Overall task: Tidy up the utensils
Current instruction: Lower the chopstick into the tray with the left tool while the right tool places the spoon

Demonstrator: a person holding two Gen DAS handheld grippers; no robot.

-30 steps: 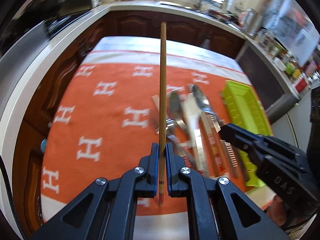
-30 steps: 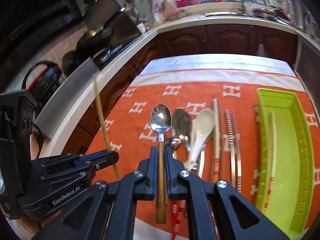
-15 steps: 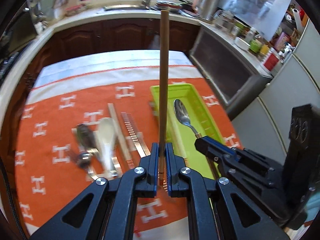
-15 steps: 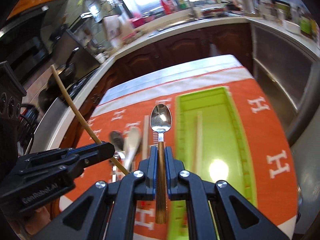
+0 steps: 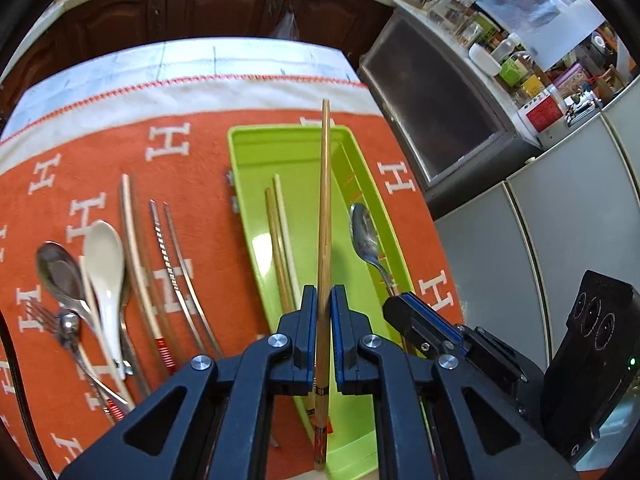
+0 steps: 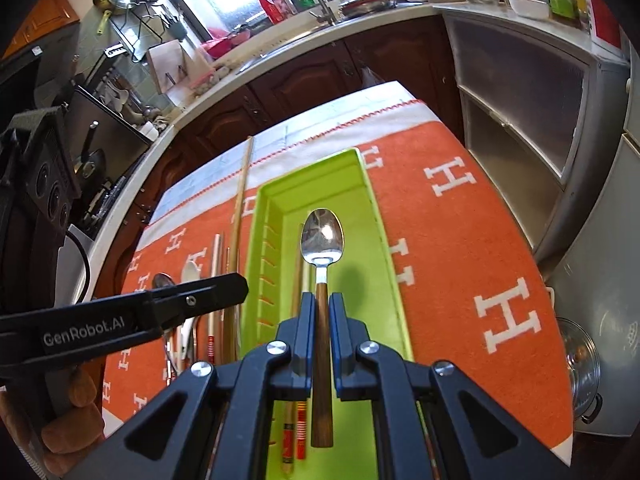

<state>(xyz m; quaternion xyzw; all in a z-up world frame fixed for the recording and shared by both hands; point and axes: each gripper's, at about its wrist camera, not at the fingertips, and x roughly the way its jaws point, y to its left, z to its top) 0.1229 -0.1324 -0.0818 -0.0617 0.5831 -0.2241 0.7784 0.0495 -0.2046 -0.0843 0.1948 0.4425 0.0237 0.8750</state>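
Green plastic tray (image 5: pixel 240 168) already contains two chopsticks (image 5: pixel 280 240). A bamboo chopstick (image 5: pixel 325 216) is clamped in the left gripper (image 5: pixel 322 312) and a wooden-handled spoon (image 6: pixel 322 240) in the right gripper (image 6: pixel 322 320), both held over the tray. Several utensils (image 5: pixel 104 272) on the orange cloth (image 5: pixel 180 200) remain unsorted.

A long bamboo chopstick (image 5: pixel 325 216) runs lengthwise above the lime-green tray (image 5: pixel 280 148), where two more chopsticks (image 5: pixel 280 240) lie side by side. A wooden-handled metal spoon (image 6: pixel 322 248) points bowl-up over the tray's right half. Left on the orange cloth lie spoons (image 5: pixel 102 264) and metal chopsticks (image 5: pixel 176 264).
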